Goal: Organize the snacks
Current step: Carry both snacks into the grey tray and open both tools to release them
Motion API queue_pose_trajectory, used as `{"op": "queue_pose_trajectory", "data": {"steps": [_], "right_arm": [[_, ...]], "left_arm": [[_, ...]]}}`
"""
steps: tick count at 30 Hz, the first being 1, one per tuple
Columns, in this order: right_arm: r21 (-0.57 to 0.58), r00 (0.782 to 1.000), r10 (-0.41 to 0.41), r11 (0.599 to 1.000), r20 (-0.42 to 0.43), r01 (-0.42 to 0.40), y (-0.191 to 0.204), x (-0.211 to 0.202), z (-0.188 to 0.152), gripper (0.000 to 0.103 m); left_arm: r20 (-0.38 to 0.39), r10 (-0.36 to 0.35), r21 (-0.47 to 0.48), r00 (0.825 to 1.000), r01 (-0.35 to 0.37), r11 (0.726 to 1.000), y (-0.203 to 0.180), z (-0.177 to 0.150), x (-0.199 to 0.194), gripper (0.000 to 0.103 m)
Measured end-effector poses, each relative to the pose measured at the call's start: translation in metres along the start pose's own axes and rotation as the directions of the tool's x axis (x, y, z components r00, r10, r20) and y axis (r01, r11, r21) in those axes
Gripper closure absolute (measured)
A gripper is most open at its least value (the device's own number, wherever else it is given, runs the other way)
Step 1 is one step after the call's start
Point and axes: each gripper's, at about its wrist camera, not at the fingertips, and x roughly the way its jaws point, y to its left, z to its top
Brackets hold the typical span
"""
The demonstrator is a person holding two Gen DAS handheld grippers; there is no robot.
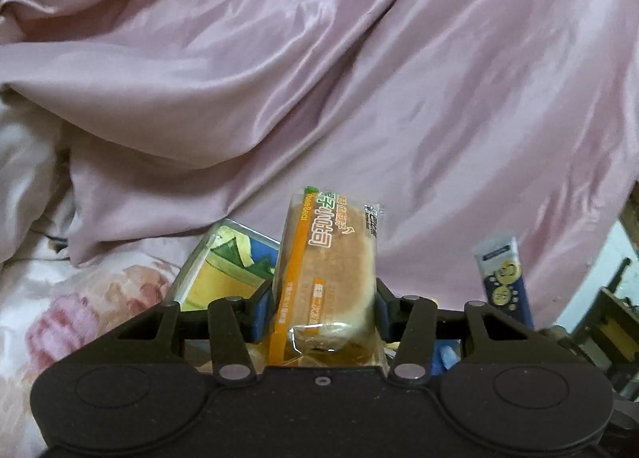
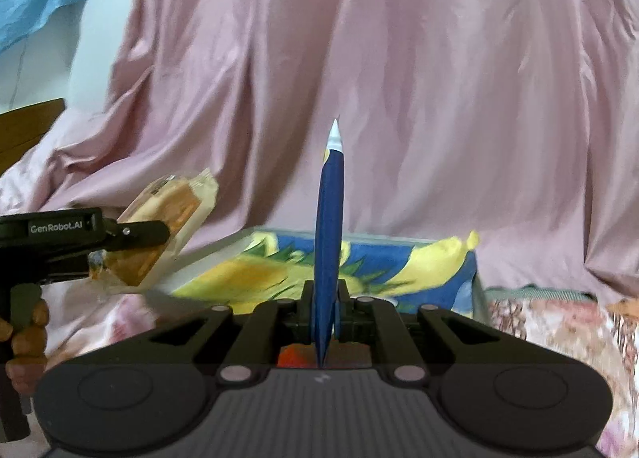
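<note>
two tools carry snacks above a bed draped in pink satin cloth [image 1: 359, 78]: the left tool [image 1: 325, 308] clamps a wrapped bread bun [image 1: 331, 258], the right tool [image 2: 326, 310] pinches a thin blue packet [image 2: 329, 226] edge-on, both held over a banana-print box [image 2: 399, 262].

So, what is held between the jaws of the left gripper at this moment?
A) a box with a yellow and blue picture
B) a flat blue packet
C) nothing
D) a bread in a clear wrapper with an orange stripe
D: in the left wrist view the left gripper is shut on the wrapped bread, while the blue packet stands in the right gripper.
</note>
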Motion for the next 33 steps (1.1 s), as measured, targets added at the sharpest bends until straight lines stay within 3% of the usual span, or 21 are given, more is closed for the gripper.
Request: {"op": "queue_pose_trajectory", "data": {"steps": [8,14,27,33], "right_arm": [[0.021,0.997,-0.073,0.997,-0.010,0.073,-0.026,0.063,0.005,0.094],[0.022,0.996,-0.068,0.997,-0.058,0.069,-0.030,0.086,-0.005,0.094],[0.017,0.978,-0.063,0.998,-0.201,0.068,-0.017,0.081,-0.028,0.096],[0.078,0.970,-0.011,0.996,-0.242,0.031,-0.017,0.074,-0.033,0.096]], "left_arm": [[-0.040,0.062,0.027,0.997,-0.061,0.998,0.008,-0.006,0.050,0.052],[-0.068,0.077,0.054,0.995,-0.073,0.996,0.014,-0.018,0.058,0.053],[-0.096,0.082,0.109,0.992,-0.071,0.992,0.015,-0.031,0.042,0.053],[-0.108,0.090,0.125,0.990,-0.076,0.989,0.017,-0.035,0.034,0.053]]}}
